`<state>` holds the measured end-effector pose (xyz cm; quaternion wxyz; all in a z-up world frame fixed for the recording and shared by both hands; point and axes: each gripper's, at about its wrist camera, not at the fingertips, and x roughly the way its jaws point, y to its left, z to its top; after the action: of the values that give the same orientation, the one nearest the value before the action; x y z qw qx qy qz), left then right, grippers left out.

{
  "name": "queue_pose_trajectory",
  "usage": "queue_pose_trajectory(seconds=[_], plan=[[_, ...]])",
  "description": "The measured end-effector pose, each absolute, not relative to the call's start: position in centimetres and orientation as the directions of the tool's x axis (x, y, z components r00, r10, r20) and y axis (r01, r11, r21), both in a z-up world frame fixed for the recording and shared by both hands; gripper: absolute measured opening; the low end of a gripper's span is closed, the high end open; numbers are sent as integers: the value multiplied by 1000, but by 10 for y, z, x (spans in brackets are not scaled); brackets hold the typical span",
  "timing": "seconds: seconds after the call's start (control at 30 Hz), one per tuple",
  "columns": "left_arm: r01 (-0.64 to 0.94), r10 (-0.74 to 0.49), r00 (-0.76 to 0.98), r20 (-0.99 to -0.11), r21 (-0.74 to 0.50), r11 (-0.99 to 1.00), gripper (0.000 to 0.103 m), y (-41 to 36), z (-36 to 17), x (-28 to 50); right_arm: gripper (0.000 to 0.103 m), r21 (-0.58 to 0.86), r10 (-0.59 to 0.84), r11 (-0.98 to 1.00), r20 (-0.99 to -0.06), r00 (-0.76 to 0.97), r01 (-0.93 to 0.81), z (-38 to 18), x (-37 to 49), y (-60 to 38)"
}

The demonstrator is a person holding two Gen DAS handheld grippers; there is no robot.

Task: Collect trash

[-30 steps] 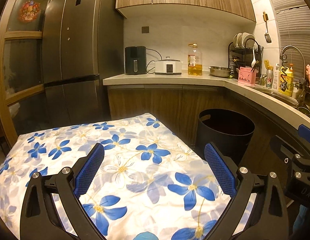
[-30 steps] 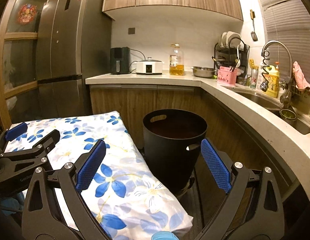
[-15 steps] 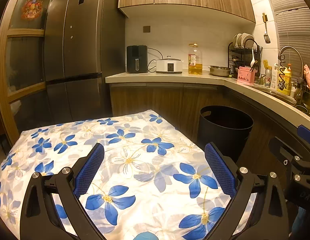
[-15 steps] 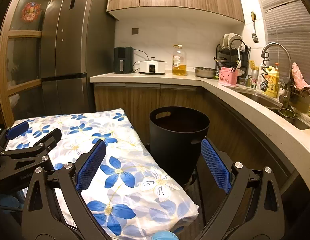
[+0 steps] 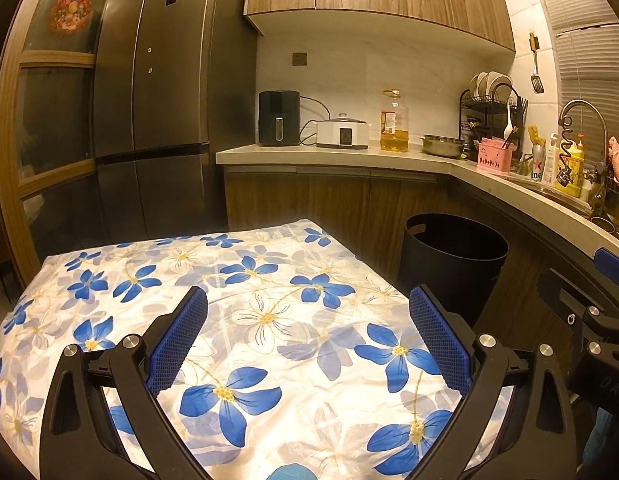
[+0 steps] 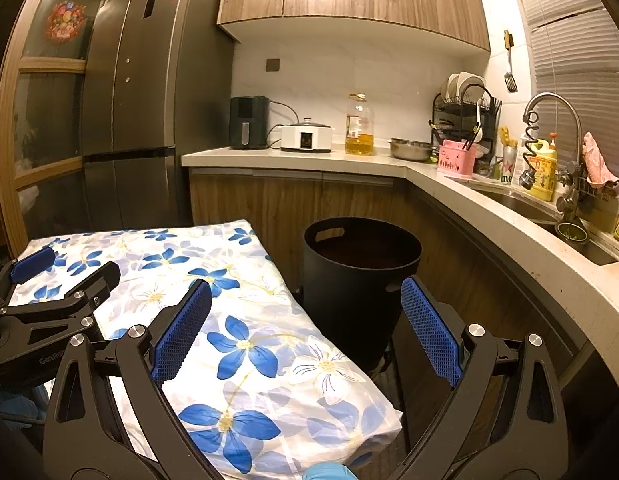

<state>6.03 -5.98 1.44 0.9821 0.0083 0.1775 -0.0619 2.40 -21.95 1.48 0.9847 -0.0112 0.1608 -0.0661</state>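
Your left gripper has its two blue-padded fingers spread wide with nothing between them, poised above the floral cloth that covers the low surface. Your right gripper is just as wide and just as empty, hanging over that cloth's right edge; from the right wrist view, its right finger overlaps the black bin.

No loose piece of trash can be made out on the cloth or on the floor in either view. The one task thing you can see is that single bin: a round black tub, standing upright with its open mouth facing up, on the floor just beside the cloth's right edge and in front of the wooden cabinet fronts. Two cut-out handles show near its rim. Its inside is dark, and what it holds cannot be told.

On the worktop, counted from the left end: one black air fryer, one white cooker, one oil bottle, one steel bowl, one pink caddy.

One tall fridge stands past the worktop's left end.
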Motion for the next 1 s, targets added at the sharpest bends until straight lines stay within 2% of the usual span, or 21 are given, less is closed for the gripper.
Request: queue_pose_trajectory(seconds=[1.0], plan=[[119, -112, 930, -351, -3, 993, 97, -55, 16, 59, 94, -33, -135, 991, -309, 941, 131, 17, 25, -219]])
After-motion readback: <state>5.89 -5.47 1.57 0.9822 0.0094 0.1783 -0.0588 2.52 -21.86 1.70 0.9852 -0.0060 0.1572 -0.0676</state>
